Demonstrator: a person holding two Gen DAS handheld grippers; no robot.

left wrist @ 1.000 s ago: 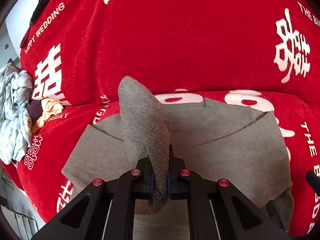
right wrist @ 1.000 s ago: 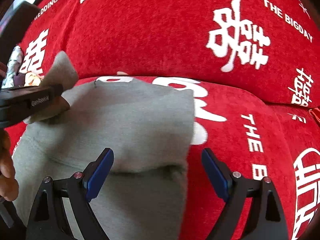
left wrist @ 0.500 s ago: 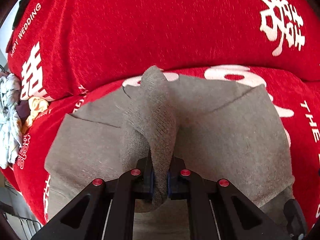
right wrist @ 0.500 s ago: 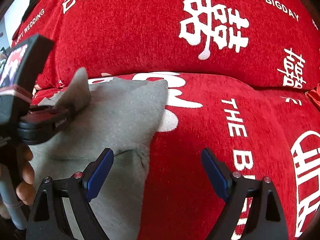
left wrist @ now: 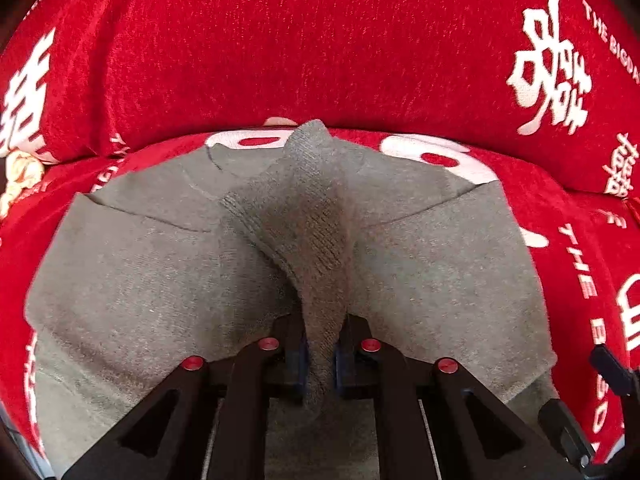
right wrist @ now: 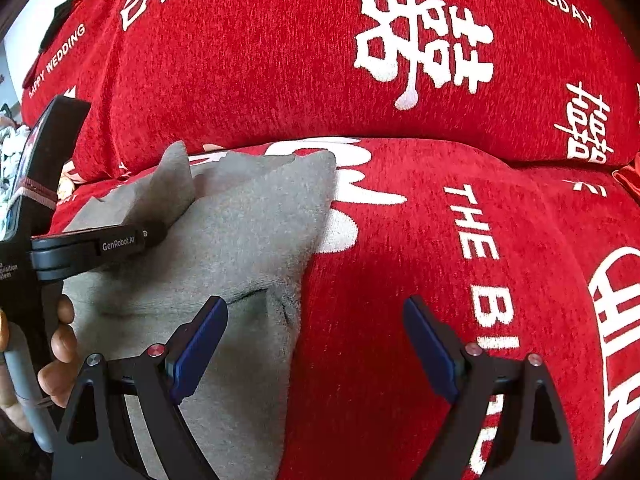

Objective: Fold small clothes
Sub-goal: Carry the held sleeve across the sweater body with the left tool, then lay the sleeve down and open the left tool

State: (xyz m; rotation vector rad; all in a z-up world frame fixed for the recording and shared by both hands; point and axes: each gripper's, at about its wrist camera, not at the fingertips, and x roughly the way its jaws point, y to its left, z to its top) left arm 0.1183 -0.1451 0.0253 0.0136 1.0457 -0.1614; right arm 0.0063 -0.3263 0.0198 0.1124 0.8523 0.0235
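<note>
Both handheld tools are matte black plastic with triangular cut-outs in their arms. The left gripper has dark blue pads and four round red screws. The right gripper has larger blue pads and small red and silver screws. Seen from the right wrist, the left tool bears white "GenRobot.AI" lettering and a grey handle.
</note>
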